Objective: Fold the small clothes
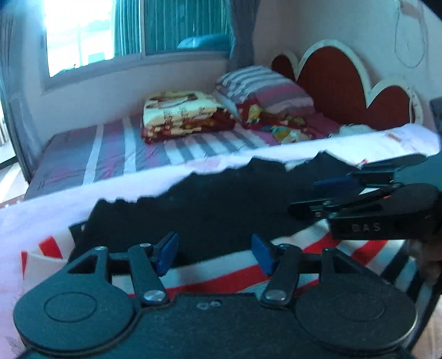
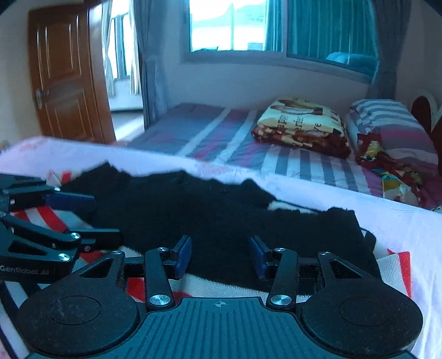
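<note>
A small black garment [image 1: 199,201] lies spread flat on a red, white and dark striped cloth [image 1: 304,254] over a pale pink blanket. It also shows in the right wrist view [image 2: 221,215]. My left gripper [image 1: 214,252] is open, its blue pads just above the garment's near edge, holding nothing. My right gripper [image 2: 219,255] is open over the garment's near edge, empty. The right gripper shows at the right of the left wrist view [image 1: 317,196], open. The left gripper shows at the left of the right wrist view [image 2: 96,218], open.
A bed with a striped sheet [image 1: 116,149] lies beyond the blanket. A folded patterned quilt [image 1: 185,116] and a striped pillow [image 1: 265,85] sit near a red headboard [image 1: 337,80]. A window [image 2: 229,24] and a wooden door [image 2: 63,71] are behind.
</note>
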